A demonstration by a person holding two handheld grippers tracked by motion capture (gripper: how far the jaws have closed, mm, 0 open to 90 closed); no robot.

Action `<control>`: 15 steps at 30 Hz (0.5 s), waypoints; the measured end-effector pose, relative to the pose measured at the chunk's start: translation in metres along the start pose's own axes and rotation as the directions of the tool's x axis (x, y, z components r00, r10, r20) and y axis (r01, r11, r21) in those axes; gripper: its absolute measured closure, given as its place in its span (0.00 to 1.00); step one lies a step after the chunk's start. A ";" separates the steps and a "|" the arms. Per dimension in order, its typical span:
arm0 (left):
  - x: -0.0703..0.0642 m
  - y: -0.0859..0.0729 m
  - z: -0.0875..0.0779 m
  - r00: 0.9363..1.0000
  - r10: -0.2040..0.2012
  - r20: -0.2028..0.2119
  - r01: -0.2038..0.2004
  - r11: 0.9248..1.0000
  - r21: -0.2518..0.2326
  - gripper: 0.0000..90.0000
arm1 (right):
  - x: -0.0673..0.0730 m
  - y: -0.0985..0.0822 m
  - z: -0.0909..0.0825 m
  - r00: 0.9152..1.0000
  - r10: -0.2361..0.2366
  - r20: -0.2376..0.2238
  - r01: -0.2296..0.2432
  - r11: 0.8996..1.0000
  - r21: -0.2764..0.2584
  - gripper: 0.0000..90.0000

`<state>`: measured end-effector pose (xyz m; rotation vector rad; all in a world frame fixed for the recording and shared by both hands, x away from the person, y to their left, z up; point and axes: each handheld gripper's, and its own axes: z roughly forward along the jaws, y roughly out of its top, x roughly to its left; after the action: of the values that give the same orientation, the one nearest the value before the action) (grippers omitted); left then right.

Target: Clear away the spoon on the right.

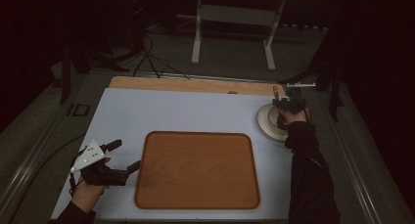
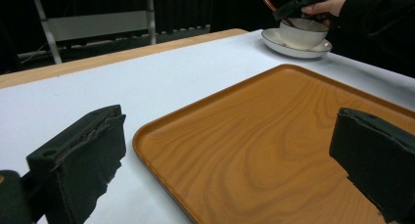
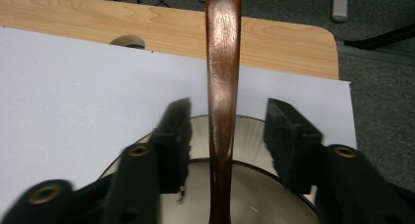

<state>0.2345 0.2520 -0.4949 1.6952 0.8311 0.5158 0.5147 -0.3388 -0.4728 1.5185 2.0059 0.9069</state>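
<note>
A white cup (image 2: 302, 34) stands on a white saucer (image 2: 293, 49) at the table's right side, with a brown wooden spoon (image 3: 222, 82) leaning out of it. My right gripper (image 3: 227, 111) hangs over the cup (image 1: 283, 117) and is open. Its jaws stand on either side of the spoon's handle, with a gap on each side. The wooden tray (image 1: 195, 170) lies in the middle of the white mat. My left gripper (image 1: 126, 154) rests at the tray's left edge, wide open and holding nothing; the left gripper view (image 2: 230, 119) shows the tray (image 2: 274, 136) between its jaws.
The white mat (image 1: 161, 111) covers a wooden table (image 1: 186, 83) whose far edge shows bare wood. A metal stand (image 1: 235, 18) and cables are on the floor beyond. A person's dark sleeve (image 1: 308, 175) runs along the tray's right side.
</note>
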 end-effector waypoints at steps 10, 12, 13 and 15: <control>0.000 0.000 0.001 1.000 -0.001 0.003 0.001 1.000 0.003 0.01 | 0.003 0.001 0.004 1.000 -0.024 0.014 0.024 0.999 0.031 0.83; 0.000 0.000 0.001 1.000 0.001 0.003 -0.001 1.000 0.003 0.01 | 0.004 0.001 0.003 1.000 -0.021 0.015 0.020 1.000 0.023 0.87; -0.001 0.000 0.001 1.000 0.001 0.002 -0.001 1.000 0.002 0.01 | 0.003 0.001 0.002 1.000 -0.021 0.017 0.021 1.000 0.019 0.87; -0.001 0.000 0.001 1.000 0.004 0.004 -0.004 1.000 0.002 0.01 | 0.004 0.001 0.000 1.000 -0.017 0.020 0.017 1.000 0.004 0.87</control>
<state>0.2344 0.2508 -0.4950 1.6993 0.8262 0.5142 0.5144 -0.3350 -0.4713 1.5045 2.0041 0.8784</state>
